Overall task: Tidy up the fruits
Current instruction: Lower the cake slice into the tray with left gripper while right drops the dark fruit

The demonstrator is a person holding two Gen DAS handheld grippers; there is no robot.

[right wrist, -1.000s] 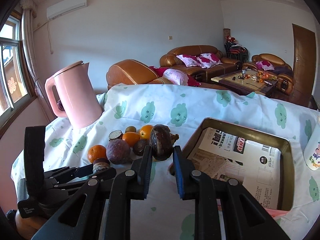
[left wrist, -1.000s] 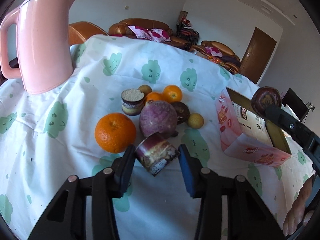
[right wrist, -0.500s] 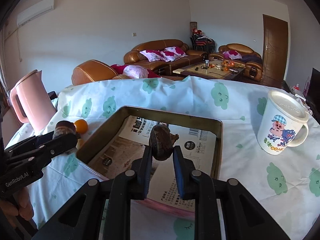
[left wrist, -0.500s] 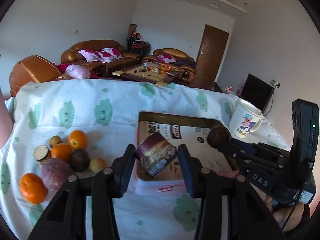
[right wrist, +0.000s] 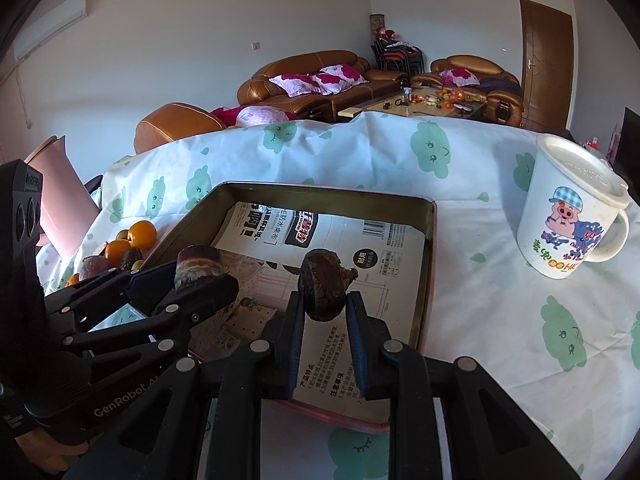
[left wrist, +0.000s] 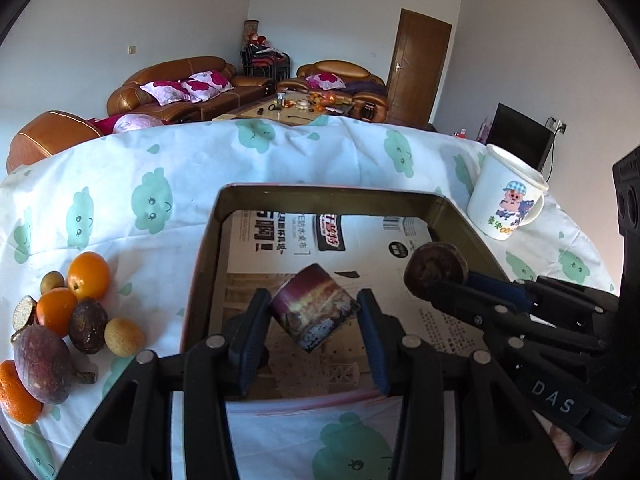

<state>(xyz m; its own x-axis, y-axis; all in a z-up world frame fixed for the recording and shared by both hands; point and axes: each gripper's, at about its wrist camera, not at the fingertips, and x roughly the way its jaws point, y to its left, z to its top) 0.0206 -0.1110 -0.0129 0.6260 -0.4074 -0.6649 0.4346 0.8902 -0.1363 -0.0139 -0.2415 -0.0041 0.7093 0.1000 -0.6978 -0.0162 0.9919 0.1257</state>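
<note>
Carrying fruit to the box is the step in hand: each gripper holds a piece above the shallow cardboard tray (left wrist: 456, 216) lined with printed paper. The left gripper (left wrist: 314, 316) has its fingers clamped on a cut purple fruit half (left wrist: 314, 310), tilted, over the tray's near middle. The right gripper (right wrist: 323, 312) has its fingers closed on a dark whole fruit with a stalk (right wrist: 323, 290), held beside it toward the tray's right side. Neither piece seems to touch the tray floor yet. The remaining fruit pile (left wrist: 60, 320), oranges and purple ones, sits on the bench (left wrist: 160, 168) left of the tray; a piggy mug (right wrist: 568, 216) stands to the right. Next, I judge, both should lower and part their fingers, keeping the pieces apart, then return for the pile.
</note>
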